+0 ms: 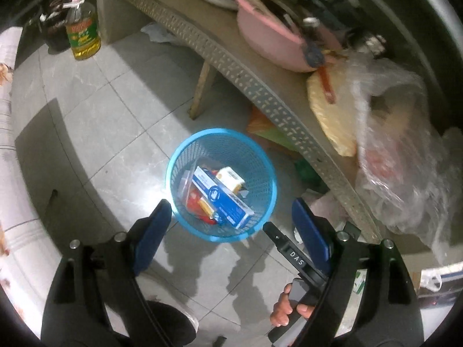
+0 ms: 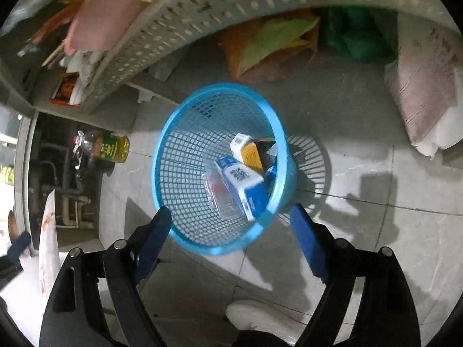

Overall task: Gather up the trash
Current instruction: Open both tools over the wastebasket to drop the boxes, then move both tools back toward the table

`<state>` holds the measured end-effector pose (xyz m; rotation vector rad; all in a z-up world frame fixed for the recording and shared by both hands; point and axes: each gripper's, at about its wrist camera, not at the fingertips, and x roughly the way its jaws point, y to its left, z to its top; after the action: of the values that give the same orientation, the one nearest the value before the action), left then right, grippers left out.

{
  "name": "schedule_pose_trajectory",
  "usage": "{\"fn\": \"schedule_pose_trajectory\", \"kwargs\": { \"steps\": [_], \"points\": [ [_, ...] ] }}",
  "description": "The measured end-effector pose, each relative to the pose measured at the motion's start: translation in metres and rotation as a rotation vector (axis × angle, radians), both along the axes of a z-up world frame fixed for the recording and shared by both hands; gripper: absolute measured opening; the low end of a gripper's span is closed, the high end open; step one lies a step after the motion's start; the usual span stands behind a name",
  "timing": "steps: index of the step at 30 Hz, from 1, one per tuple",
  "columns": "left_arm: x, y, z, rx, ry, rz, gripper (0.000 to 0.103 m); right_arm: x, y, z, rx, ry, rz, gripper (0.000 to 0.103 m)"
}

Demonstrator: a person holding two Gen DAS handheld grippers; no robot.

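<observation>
left gripper (image 1: 231,211) gapes empty above blue basket (image 1: 176,156) holding cartons (image 1: 222,199)

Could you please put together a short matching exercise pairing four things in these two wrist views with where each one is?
Things:
1. blue and white carton
2. pink basin
3. oil bottle
4. blue basket

Places:
A. on the tiled floor, in front of both open grippers
B. on the perforated shelf
C. on the floor beside the shelf's leg, near dark bottles
D. inside the basket

Pairs: 1-D, 2-B, 3-C, 4-A
</observation>
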<state>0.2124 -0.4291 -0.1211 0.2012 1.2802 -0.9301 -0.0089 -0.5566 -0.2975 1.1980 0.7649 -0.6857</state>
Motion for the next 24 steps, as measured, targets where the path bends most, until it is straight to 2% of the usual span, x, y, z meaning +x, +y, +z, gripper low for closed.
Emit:
{"fn": "schedule_pose_trajectory", "kwargs": {
  "steps": [6, 12, 16, 19, 24],
  "points": [
    [-0.02, 0.045, 0.045, -0.054, -0.089, -0.058, 0.081, -0.016, 0.032, 0.043, -0.087, -0.015, 0.086, 0.082],
    [-0.034, 0.126, 0.084, -0.126, -0.141, -0.029, 0.081, -0.007, 0.068, 0.095, -0.154, -0.045, 0.263, 0.082],
    [-0.045, 0.202, 0.106, -0.179, -0.203, 0.052, 0.081, 0.001, 0.091, 0.136, -0.209, -0.094, 0.359, 0.083],
    [-0.052, 0.254, 0.113, -0.204, -0.246, 0.135, 0.081, 0.009, 0.107, 0.169, -0.257, -0.134, 0.412, 0.086],
    [-0.071, 0.352, 0.109, -0.18, -0.364, 0.309, 0.083, 0.029, 0.145, 0.219, -0.356, -0.189, 0.538, 0.091]
  ]
}}
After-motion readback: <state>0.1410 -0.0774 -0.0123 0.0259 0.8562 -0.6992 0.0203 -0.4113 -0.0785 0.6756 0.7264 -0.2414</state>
